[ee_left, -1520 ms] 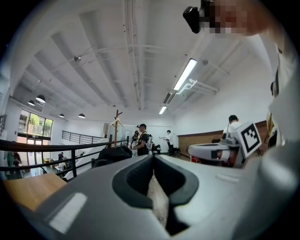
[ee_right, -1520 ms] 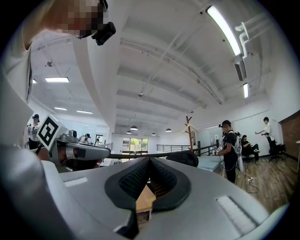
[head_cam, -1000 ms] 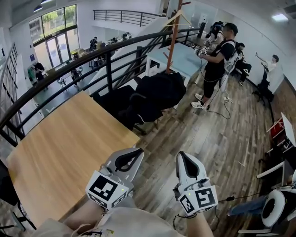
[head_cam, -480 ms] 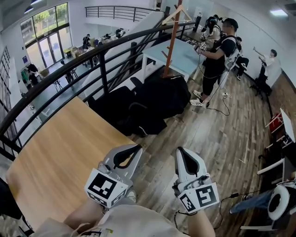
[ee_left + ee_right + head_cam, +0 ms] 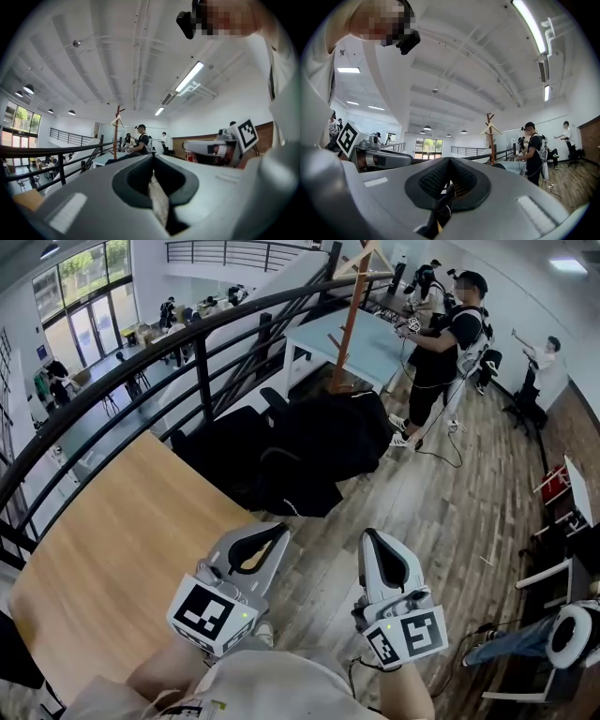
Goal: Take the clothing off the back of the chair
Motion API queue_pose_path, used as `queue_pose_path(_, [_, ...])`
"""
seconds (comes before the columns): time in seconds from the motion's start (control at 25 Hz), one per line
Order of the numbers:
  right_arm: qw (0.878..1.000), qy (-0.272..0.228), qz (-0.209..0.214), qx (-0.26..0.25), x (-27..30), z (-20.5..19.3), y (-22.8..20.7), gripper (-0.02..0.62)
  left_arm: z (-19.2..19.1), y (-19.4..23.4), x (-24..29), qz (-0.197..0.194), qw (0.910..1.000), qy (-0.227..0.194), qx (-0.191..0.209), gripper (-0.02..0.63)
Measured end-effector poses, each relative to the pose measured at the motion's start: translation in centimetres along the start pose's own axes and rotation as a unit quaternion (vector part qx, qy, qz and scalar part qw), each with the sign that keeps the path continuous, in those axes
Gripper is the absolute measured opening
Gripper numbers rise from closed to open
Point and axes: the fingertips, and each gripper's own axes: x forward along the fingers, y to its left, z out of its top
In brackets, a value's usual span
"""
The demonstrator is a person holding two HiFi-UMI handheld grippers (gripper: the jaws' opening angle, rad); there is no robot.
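Black clothing (image 5: pixel 323 437) lies draped over the back of a black office chair (image 5: pixel 273 400) standing beyond the wooden table's far corner. Low in the head view, my left gripper (image 5: pixel 277 533) and right gripper (image 5: pixel 369 539) are held side by side and point level toward the chair, still well short of it. Both are shut with nothing between the jaws. In the left gripper view the jaws (image 5: pixel 152 158) meet in a closed seam, with the right gripper (image 5: pixel 211 147) beside them. The right gripper view shows its own closed jaws (image 5: pixel 449 161), and the clothing is hidden behind them.
A wooden table (image 5: pixel 112 549) stands at the left by a black railing (image 5: pixel 197 343). Beyond the chair are a pale blue table (image 5: pixel 361 338) and a wooden coat stand (image 5: pixel 352 315). A person (image 5: pixel 441 343) stands at the back right. White chairs (image 5: pixel 562 582) and cables lie at the right.
Both grippers have moved forward together toward the chair, which now sits nearer and lower in the head view. Their jaws have stayed closed.
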Motion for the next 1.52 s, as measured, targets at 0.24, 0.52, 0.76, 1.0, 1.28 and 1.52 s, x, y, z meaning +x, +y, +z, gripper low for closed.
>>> queue_pose_path(0.24, [1.000,0.006,0.012,0.005,1.7,-1.2,-0.5,0.000,-1.2,0.6,0.9,0.005,0.9999,0.010,-0.005,0.003])
queue_pose_path(0.52, [0.999,0.012,0.031,0.009,2.7,-1.3,-1.6,0.000,-0.9,0.3,2.6,0.015,0.9998,0.010,-0.009,0.003])
queue_pose_path(0.76, [0.999,0.009,0.037,0.009,3.0,-1.1,-3.3,0.000,-0.5,0.3,3.9,0.028,0.9995,0.012,-0.006,0.003])
queue_pose_path(1.0, [0.999,0.005,0.046,0.009,3.9,-0.9,-4.7,0.000,-0.3,0.6,5.2,0.039,0.9992,0.012,-0.001,0.003])
queue_pose_path(1.28, [0.998,-0.011,0.056,0.018,5.7,0.4,-6.6,0.090,1.3,3.0,6.6,0.096,0.9954,-0.009,-0.003,0.006])
queue_pose_path(1.52, [0.998,-0.018,0.064,0.003,8.3,1.5,-8.8,0.224,2.6,4.8,8.6,0.108,0.9938,-0.020,0.016,0.063])
